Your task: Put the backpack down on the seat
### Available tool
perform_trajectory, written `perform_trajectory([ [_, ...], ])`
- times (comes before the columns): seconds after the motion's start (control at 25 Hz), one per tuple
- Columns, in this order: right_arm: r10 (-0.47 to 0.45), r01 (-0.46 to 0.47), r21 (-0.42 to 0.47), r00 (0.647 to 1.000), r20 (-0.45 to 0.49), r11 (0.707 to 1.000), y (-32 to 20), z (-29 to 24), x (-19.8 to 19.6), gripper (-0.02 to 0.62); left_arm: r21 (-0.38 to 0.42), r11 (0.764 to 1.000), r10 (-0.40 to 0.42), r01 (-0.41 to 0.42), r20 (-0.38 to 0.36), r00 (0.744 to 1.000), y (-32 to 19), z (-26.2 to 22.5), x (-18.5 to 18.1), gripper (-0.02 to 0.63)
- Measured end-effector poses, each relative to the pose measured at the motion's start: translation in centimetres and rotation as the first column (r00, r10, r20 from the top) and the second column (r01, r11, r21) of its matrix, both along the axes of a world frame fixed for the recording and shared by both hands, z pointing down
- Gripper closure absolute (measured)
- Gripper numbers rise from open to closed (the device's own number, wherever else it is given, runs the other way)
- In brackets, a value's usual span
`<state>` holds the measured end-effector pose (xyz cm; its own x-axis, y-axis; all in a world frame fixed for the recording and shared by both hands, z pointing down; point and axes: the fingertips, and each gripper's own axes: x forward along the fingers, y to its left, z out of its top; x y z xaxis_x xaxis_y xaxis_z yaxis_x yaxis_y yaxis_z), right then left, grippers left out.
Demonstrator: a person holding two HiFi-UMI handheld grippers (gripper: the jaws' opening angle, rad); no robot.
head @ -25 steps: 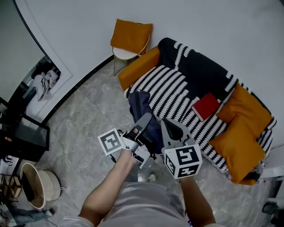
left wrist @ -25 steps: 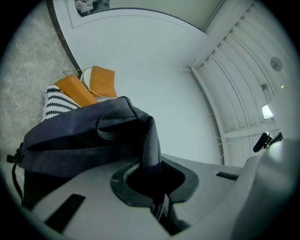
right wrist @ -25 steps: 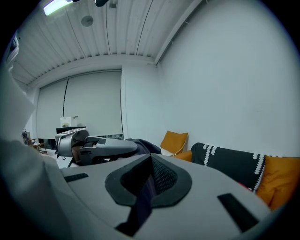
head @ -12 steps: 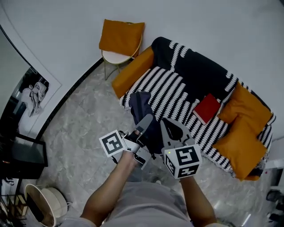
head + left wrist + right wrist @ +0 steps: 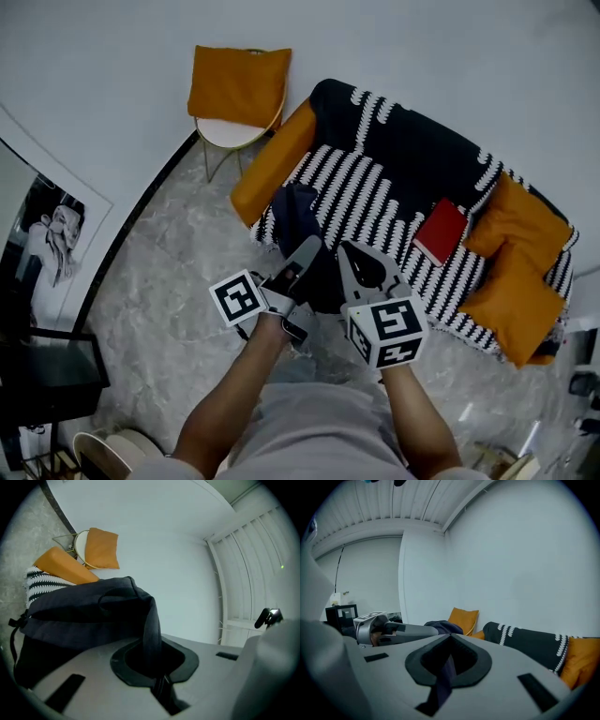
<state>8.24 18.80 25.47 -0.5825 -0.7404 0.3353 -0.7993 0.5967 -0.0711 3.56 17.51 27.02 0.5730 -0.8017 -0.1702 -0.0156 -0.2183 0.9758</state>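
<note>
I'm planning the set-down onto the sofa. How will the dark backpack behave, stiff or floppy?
Probably floppy: the backpack sags in soft folds below the strap pinched by the left gripper. Likely light, hanging from thin straps. It may slump on the sofa.

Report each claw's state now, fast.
Left claw: closed on a strap of the dark navy fabric backpack.
Right claw: closed on a dark strap of the same backpack.

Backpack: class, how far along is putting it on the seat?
Done: left claw and right claw are shut on straps of the backpack. In hand: it hangs by the front edge of the striped seat. Left: lower it onto the seat and release.
</note>
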Motion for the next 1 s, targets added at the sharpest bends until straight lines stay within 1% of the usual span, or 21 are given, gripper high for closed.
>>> perform_trajectory([
  [0.12, 0.012, -0.012, 0.001, 1.0, -0.01, 1.0, -0.8, 0.5, -0.8, 0.594, 0.012, 1.0, 0.02, -0.019, -0.003, 1.0, -1.2, 0.1, -0.9, 0.581],
  [0.32, 0.048, -0.048, 0.01, 0.999, -0.009, 0.999, -1.3, 0.9, -0.6, 0.594, 0.027, 0.998, 0.058, -0.058, 0.006, 0.998, -2.0, 0.3, -1.0, 0.581],
  [0.52, 0.081, -0.081, 0.009, 0.997, 0.013, 0.997, -4.1, 1.1, -1.5, 0.594, 0.02, 0.994, 0.104, -0.104, 0.007, 0.995, -4.9, 1.1, -1.6, 0.581],
  [0.64, 0.113, -0.113, -0.003, 0.993, 0.019, 0.994, -5.9, 1.6, -0.7, 0.594, 0.014, 0.991, 0.136, -0.136, 0.01, 0.991, -6.6, 1.6, -1.1, 0.581],
  [0.76, 0.135, -0.134, -0.017, 0.99, 0.029, 0.991, -7.6, 2.4, 0.3, 0.594, 0.006, 0.989, 0.15, -0.15, 0.022, 0.988, -8.6, 2.4, -0.5, 0.581],
  [1.0, 0.154, -0.152, -0.035, 0.987, 0.054, 0.988, -12.4, 3.9, 2.6, 0.594, 0.008, 0.98, 0.197, -0.197, 0.041, 0.98, -13.3, 3.6, 2.2, 0.581],
])
